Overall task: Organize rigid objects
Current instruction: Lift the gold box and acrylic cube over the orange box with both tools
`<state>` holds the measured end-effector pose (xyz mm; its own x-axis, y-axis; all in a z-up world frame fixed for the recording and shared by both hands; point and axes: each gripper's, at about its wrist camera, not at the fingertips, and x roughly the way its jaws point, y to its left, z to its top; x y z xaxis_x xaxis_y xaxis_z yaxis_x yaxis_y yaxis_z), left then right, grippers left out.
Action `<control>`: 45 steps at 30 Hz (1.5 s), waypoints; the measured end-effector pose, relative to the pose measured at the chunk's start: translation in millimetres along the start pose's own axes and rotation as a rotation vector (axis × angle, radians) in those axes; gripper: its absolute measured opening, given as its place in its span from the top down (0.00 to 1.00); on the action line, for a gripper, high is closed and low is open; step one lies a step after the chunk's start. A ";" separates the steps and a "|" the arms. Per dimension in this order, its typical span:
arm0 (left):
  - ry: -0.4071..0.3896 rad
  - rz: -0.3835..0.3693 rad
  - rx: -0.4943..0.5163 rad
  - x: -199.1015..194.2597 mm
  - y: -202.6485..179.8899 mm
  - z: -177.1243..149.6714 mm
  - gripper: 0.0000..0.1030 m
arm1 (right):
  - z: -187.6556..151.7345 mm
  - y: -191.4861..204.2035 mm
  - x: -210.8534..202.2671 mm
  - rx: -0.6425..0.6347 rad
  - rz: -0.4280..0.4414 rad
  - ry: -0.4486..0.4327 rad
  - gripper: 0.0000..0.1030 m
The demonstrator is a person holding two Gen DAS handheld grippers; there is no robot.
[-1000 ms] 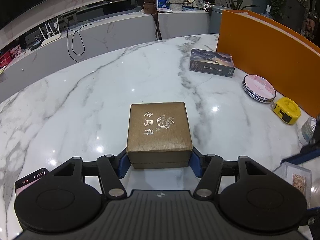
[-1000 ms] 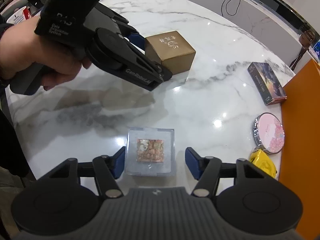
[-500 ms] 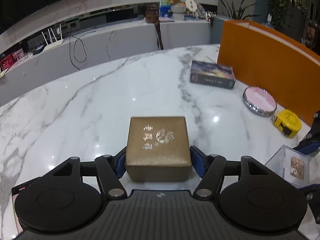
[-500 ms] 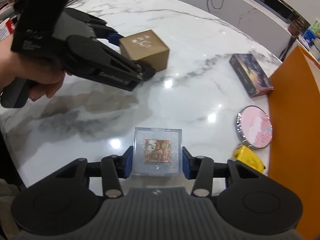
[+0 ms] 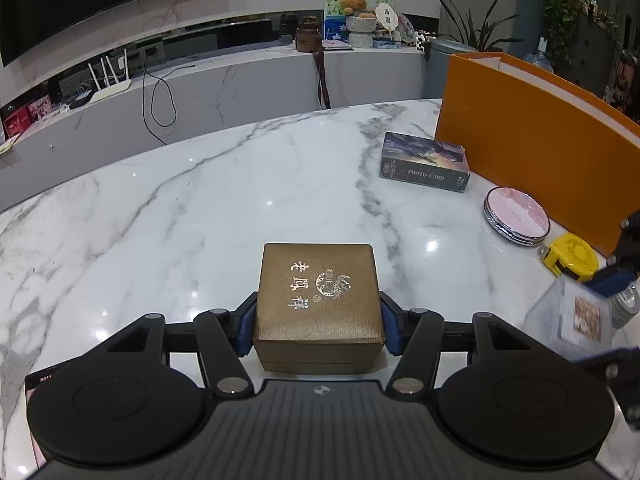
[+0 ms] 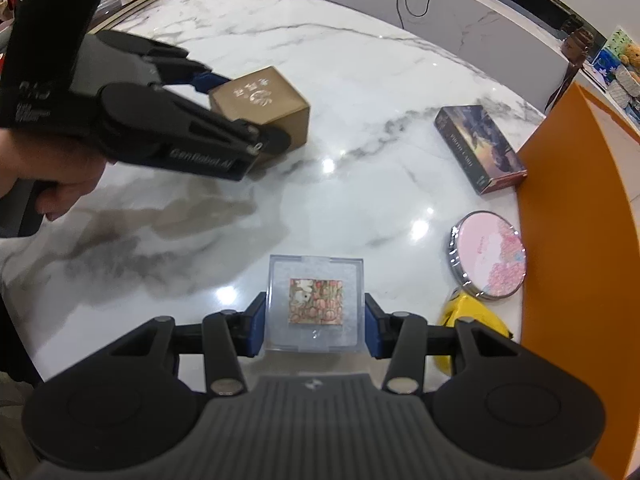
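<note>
Two handheld grippers are in view: the left gripper (image 5: 318, 328) and the right gripper (image 6: 315, 326). On the marble table (image 5: 200, 216) there are five small items: one brown jewelry box (image 5: 318, 300) with gold lettering, one clear plastic case (image 6: 316, 306) with a floral picture inside, one photo-card box (image 5: 426, 166), one round pink compact mirror (image 5: 516, 216) and one yellow tape measure (image 5: 570, 257). One large orange box (image 5: 552, 136) stands at the table's edge, and one phone (image 5: 34, 380) lies partly hidden under the left gripper.
</note>
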<state>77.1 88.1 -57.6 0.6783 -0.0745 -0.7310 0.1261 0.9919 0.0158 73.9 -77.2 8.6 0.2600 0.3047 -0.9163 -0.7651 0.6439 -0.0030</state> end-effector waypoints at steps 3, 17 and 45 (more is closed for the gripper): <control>0.002 -0.004 0.002 -3.4 -1.4 1.1 0.35 | 2.6 -5.1 -3.3 0.013 -0.008 -0.012 0.55; -0.062 -0.004 -0.024 -33.4 -25.2 34.3 0.35 | 23.5 -41.5 -29.7 0.113 -0.061 -0.106 0.55; -0.140 -0.034 0.108 -68.3 -104.2 101.8 0.35 | 35.0 -131.9 -83.3 0.395 -0.130 -0.321 0.55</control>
<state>91.3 -20.6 60.1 0.7655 -0.1292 -0.6304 0.2226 0.9723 0.0711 173.7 -163.0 99.4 0.5529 0.3640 -0.7496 -0.4500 0.8875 0.0991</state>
